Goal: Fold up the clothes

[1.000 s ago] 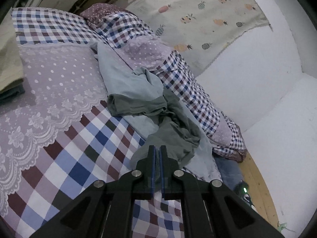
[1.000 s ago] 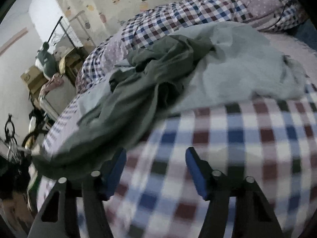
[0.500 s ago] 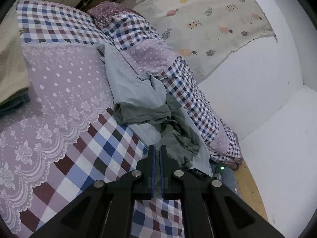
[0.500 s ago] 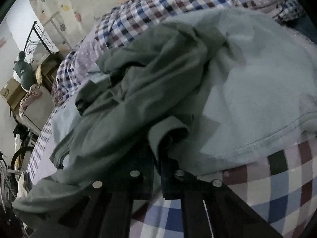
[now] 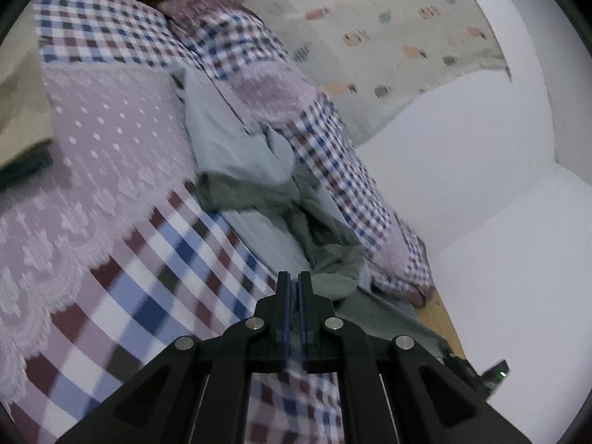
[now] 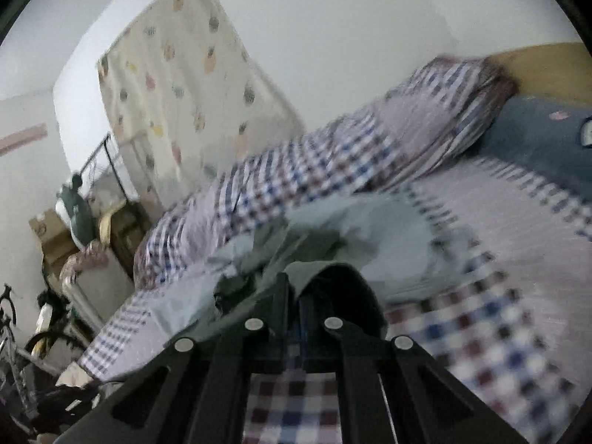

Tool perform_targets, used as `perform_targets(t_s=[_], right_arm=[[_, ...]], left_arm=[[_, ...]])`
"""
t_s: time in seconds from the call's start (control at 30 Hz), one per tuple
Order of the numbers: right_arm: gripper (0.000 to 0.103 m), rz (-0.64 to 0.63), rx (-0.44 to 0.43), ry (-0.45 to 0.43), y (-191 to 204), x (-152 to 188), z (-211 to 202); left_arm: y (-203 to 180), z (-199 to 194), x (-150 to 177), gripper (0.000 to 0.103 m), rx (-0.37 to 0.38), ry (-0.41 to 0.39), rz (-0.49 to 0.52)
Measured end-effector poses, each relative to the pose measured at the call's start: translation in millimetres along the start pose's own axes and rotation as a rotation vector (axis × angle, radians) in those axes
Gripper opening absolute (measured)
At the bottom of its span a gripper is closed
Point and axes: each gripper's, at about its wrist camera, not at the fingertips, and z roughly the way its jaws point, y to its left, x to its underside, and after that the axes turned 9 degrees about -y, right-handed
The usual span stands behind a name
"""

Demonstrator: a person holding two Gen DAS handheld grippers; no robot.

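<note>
Dark green crumpled cloth garment (image 6: 310, 270) is pinched in the right gripper's (image 6: 293, 296) closed fingers, trailing away across the checked bed (image 6: 481, 325); left gripper's (image 5: 292, 285) fingers nearly together, empty.

A lived-in home bedroom is shown. A bed (image 5: 122, 259) is covered with a checked and lace-trimmed spread, a rolled checked quilt (image 5: 318, 148) is laid along the white wall, and a pineapple-print cloth (image 6: 177, 103) is hung up. Cardboard boxes (image 6: 51, 236) and what may be a bicycle (image 6: 14, 336) are crowded beside it.
</note>
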Motion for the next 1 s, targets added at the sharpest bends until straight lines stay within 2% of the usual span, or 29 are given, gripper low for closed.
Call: perform_targets(t_s=[0.17,0.23,0.3,0.37,0.43,0.53,0.57,0.63,0.7,0.73,0.77,0.8,0.93,1.0], right_arm=[[0.002,0.039,0.160,-0.152,-34.3,-4.3,-132.1],[0.002,0.056,0.231,-0.164,-54.4,0.3,-169.9],[0.003,0.086,0.299,-0.097,-80.4,13.0,-184.6],[0.003,0.142,0.396,0.067,-117.7,40.7,-183.5],[0.004,0.187,0.437,0.163,-140.2,60.6,-182.2],[0.007,0.224,0.581,0.205,-162.1,75.2,-188.1],[0.008,0.225,0.602,0.193,-164.4,72.7,-191.4],[0.011,0.226,0.639,0.165,-168.4,66.9,-198.2],[0.027,0.168,0.611,0.136,-159.4,58.3,-194.7],[0.030,0.139,0.596,0.122,-154.7,53.9,-192.9],[0.036,0.122,0.566,0.115,-148.9,51.7,-189.4],[0.041,0.104,0.527,0.115,-141.2,50.5,-182.9],[0.043,0.011,0.369,0.157,-113.1,48.3,-134.8],[0.048,-0.055,0.280,0.196,-101.7,47.0,-97.8]], left_arm=[[-27.6,-4.3,30.4,0.000,0.047,0.116,0.095],[-36.1,-6.0,41.5,0.000,0.063,0.161,0.127],[-40.5,-7.0,53.3,0.000,0.065,0.202,0.159],[-45.7,-4.4,64.7,0.000,0.039,0.235,0.223],[-49.2,0.1,74.0,0.000,0.016,0.257,0.277],[-50.9,5.3,82.6,0.000,-0.008,0.271,0.299],[-53.1,8.6,85.8,0.000,-0.014,0.275,0.308],[-58.2,14.8,91.8,0.009,-0.015,0.285,0.326],[-63.9,20.4,97.4,0.030,-0.005,0.298,0.342],[-68.4,24.2,101.0,0.052,0.004,0.301,0.346],[-72.4,27.2,103.6,0.065,0.018,0.301,0.341],[-75.0,29.1,104.8,0.068,0.033,0.298,0.334],[-90.0,45.5,114.3,0.076,0.069,0.317,0.331],[-99.9,53.8,120.2,0.078,0.072,0.319,0.372]])
